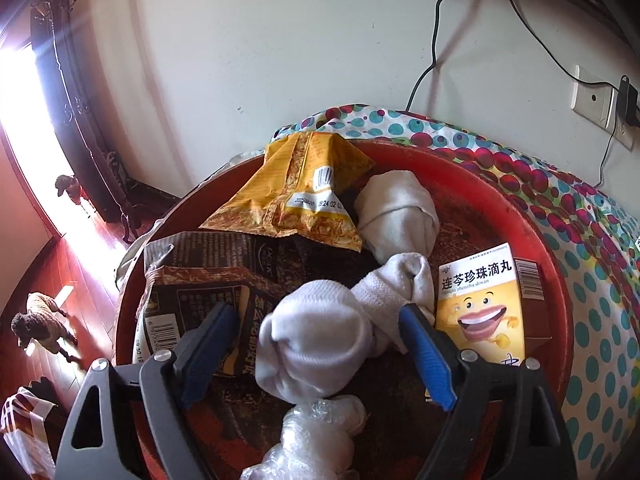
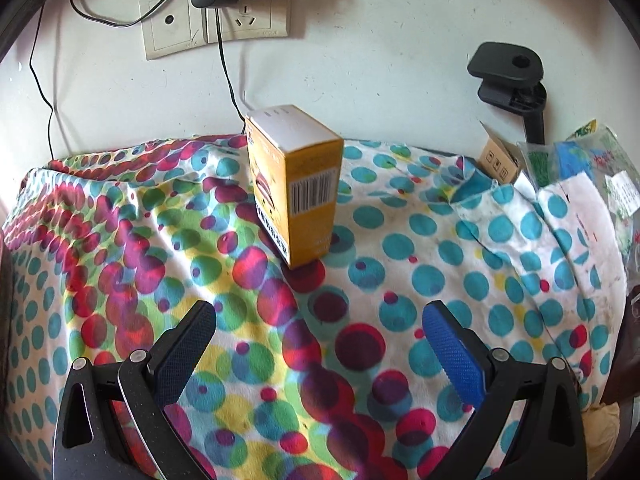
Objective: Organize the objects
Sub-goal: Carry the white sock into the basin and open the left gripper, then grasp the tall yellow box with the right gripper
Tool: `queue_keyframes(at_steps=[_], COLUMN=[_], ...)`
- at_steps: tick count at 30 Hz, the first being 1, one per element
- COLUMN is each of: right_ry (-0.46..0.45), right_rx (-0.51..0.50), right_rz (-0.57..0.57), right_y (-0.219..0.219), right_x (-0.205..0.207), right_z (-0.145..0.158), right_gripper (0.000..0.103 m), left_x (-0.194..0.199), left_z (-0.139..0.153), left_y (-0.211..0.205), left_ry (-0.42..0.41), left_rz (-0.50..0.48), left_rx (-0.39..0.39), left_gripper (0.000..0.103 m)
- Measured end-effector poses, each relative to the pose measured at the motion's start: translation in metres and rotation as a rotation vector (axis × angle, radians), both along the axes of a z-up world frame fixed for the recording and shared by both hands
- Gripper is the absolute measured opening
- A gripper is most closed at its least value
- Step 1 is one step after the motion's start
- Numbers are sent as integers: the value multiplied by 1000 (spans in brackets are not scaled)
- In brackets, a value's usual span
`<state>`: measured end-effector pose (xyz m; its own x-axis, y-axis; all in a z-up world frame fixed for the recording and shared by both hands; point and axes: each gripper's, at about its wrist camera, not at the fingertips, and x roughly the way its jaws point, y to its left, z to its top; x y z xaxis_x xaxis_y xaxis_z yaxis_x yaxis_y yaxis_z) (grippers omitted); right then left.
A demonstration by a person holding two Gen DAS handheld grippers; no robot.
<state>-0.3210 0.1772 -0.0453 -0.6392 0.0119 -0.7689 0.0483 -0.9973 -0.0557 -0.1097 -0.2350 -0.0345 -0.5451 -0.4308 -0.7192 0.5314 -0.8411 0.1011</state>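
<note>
Our left gripper (image 1: pixel 320 344) stands released around a rolled white sock (image 1: pixel 312 344) in the red basin (image 1: pixel 544 264), centre frame. Our right gripper (image 2: pixel 320 344) hangs released over the dotted cloth (image 2: pixel 440 248); a yellow box (image 2: pixel 296 188) stands upright at upper centre.

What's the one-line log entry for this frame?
left gripper: open, over sock in red basin | right gripper: open, empty, above cloth | yellow box: upright

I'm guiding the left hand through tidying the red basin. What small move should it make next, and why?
Probably lift the left gripper straight up. Its fingers stand open on either side of the white sock bundle, which already lies in the red basin.
</note>
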Motion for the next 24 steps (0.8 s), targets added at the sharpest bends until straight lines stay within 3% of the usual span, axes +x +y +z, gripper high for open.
queue_keyframes(at_steps=[7, 9, 11, 12, 13, 16, 18, 24], right_ry=[-1, -6, -25, -33, -38, -21, -15, 15], right_rx=[-44, -54, -47, -48, -40, -42, -56, -94], right_rz=[2, 7, 14, 20, 23, 39, 44, 48], right_y=[-2, -4, -8, -10, -12, -17, -17, -11], right_x=[-16, -21, -26, -27, -29, -28, -26, -20], right_z=[-3, -6, -10, -12, -15, -14, -13, -5], right_gripper=[99, 85, 58, 51, 37, 15, 8, 4], left_x=[6, 7, 7, 7, 6, 5, 7, 10], left_z=[9, 12, 14, 15, 14, 13, 13, 16], left_y=[2, 4, 5, 5, 5, 7, 8, 13], left_ry=[32, 39, 43, 41, 37, 32, 34, 48], left_rz=[-5, -7, -6, -6, -7, -11, -14, -13], left_rx=[9, 8, 0, -3, -3, 4, 1, 0], left_gripper=[87, 87, 87, 87, 87, 87, 87, 87])
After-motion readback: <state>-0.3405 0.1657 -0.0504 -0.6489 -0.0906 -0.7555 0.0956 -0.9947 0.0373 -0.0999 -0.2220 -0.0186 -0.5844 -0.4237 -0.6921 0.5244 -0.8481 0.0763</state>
